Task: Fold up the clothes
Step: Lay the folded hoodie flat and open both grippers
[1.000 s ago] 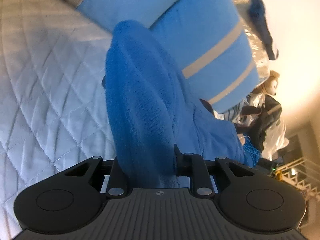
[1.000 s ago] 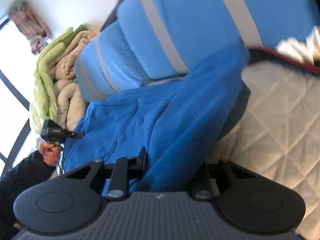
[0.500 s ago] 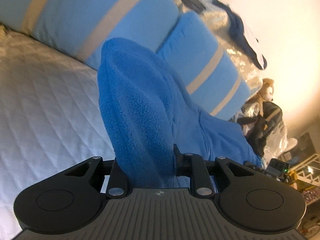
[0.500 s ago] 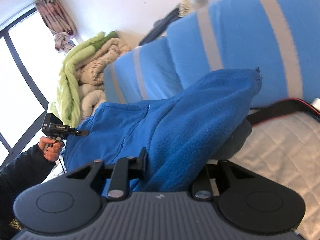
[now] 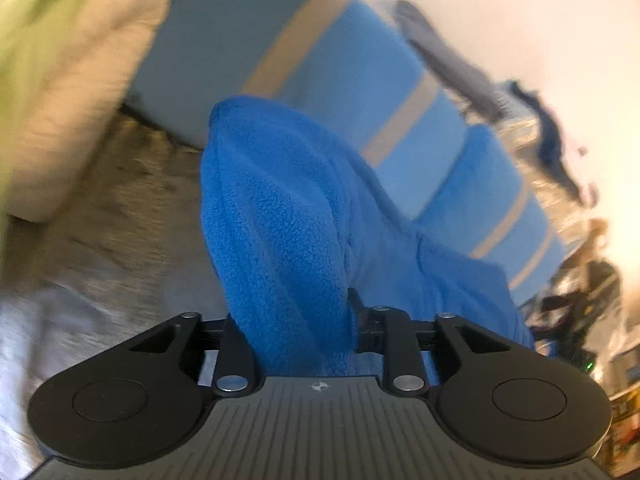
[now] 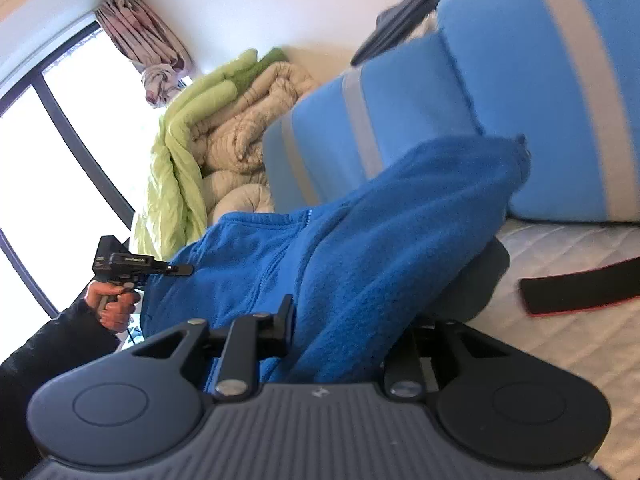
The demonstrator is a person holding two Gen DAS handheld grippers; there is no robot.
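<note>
A bright blue fleece jacket (image 5: 280,208) hangs lifted between both grippers above the bed. In the left wrist view a thick fold of it fills the left gripper (image 5: 294,312); the jaws are opening, and the fleece still sits bunched against both fingers. My right gripper (image 6: 348,312) is shut on another fold of the jacket (image 6: 380,232), whose zipper and a loose sleeve end show. The right wrist view also shows the left gripper (image 6: 176,268) from the side, in a person's hand (image 6: 114,304), its tip at the jacket's edge.
Blue pillows with grey stripes (image 6: 520,100) lean along the wall behind the white quilted mattress (image 6: 560,320). Green and beige duvets (image 6: 208,128) are piled by the window (image 6: 60,160). A black strap with a red edge (image 6: 580,284) lies on the mattress.
Both grippers have risen and swung sideways with the jacket, lifting it off the mattress. The left view now takes in the duvet pile. The left fingers stand slightly wider.
</note>
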